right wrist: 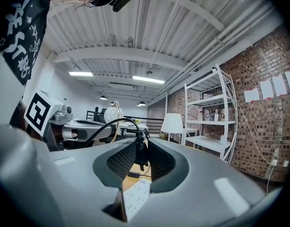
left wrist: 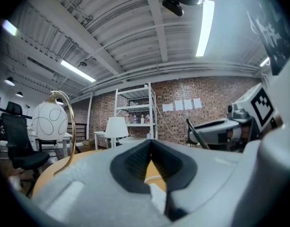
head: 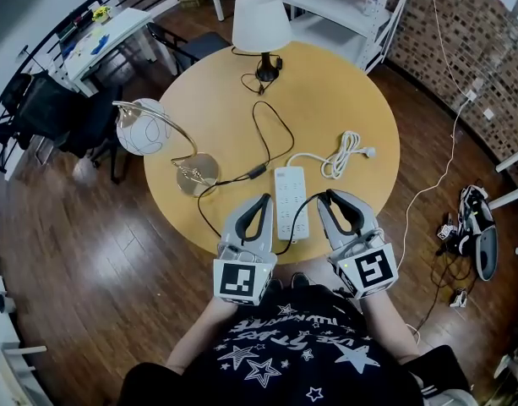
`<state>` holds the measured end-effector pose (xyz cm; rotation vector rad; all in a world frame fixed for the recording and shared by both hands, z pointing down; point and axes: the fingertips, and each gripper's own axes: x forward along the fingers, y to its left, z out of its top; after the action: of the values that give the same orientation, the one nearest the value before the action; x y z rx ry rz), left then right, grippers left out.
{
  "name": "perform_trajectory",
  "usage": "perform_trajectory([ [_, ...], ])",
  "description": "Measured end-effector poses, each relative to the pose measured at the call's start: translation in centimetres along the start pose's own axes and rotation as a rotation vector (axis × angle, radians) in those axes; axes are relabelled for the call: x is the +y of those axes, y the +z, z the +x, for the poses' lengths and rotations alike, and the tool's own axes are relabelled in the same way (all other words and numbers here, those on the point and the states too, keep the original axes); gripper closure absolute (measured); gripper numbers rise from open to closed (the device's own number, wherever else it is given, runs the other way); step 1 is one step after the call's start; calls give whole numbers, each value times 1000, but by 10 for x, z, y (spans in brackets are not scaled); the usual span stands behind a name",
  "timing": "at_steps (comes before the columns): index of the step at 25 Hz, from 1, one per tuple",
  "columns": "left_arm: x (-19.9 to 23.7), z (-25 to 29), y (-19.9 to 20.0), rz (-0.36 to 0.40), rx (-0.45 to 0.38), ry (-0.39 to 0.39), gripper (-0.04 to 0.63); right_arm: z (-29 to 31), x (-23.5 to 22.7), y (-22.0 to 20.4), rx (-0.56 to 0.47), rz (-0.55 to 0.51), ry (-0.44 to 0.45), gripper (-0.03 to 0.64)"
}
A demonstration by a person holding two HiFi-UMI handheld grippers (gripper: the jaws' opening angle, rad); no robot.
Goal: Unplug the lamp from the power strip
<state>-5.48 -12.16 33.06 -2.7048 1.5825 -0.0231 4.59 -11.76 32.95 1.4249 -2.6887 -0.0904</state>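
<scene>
A white power strip (head: 292, 203) lies on the round wooden table (head: 360, 108), between my two grippers. My right gripper (head: 324, 196) is at the strip's right edge, shut on a black plug (right wrist: 137, 150). Its black cable (head: 291, 231) arcs back over the strip's near end and runs left under my left gripper (head: 264, 200). The strip (right wrist: 134, 200) shows pale below the right jaws. My left gripper is at the strip's left edge, its tips together and nothing between them. A white-shade lamp (head: 260, 25) stands at the far edge, and a glass-globe lamp (head: 144, 128) on a brass base at the left.
The strip's own white cord (head: 339, 155) lies coiled to the right of the middle. A black cable with an inline switch (head: 257, 173) loops across the tabletop. Chairs and a white desk (head: 106, 36) stand at the far left, white shelving (head: 351, 7) behind, and loose wires on the floor to the right.
</scene>
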Motion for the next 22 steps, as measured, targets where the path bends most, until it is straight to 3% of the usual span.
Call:
perform_trajectory([
  [11, -18, 5, 1, 19, -2, -71, 594, 3, -2, -5, 36, -33, -4, 549],
  [18, -17, 9, 2, 12, 1, -57, 592, 5, -12, -1, 6, -55, -32, 551],
  [22, -23, 10, 6, 33, -11, -87, 594, 4, -11, 0, 14, -70, -12, 552],
])
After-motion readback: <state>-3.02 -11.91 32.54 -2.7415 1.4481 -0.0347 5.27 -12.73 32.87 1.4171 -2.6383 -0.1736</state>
